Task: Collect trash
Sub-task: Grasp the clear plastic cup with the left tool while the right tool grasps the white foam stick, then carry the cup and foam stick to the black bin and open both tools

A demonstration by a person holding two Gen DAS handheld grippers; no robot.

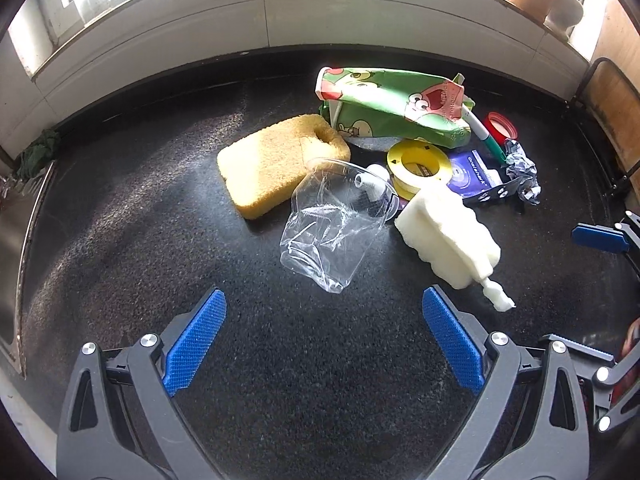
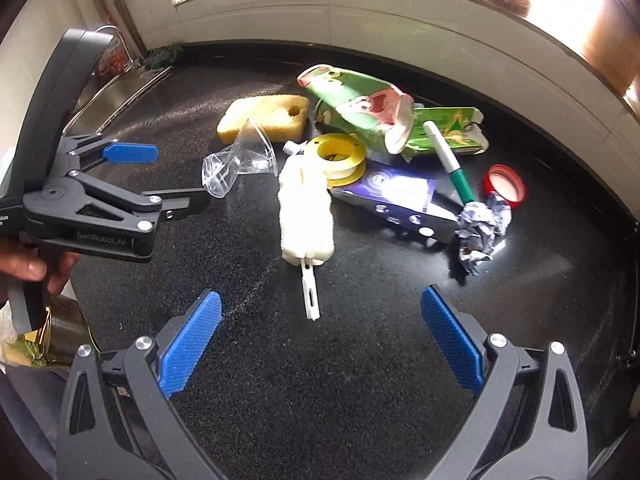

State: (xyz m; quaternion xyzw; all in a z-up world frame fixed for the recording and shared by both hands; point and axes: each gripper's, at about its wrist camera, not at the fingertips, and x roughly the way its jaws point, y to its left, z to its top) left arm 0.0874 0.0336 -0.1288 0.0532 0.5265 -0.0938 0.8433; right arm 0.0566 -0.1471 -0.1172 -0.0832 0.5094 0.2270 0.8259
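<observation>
The dark counter [image 1: 160,240] runs under a window ledge, with a sink [image 2: 116,88] at its left end. The trash lies heaped together mid-counter, likely gathered there for sorting. Largest is the crushed green carton [image 1: 396,108], against the back of the pile. The yellow sponge [image 1: 280,164] lies flat beside it, with the crumpled clear cup [image 1: 328,224] on its side in front. The white brush [image 2: 306,208] points its handle toward the right gripper [image 2: 320,344]. Behind it sit a tape roll [image 2: 340,156], purple box [image 2: 400,196], green marker [image 2: 448,160], foil ball [image 2: 480,224] and red lid [image 2: 504,184]. Both grippers, the left [image 1: 324,344] too, hover with fingers spread and empty, probably choosing a first piece.
</observation>
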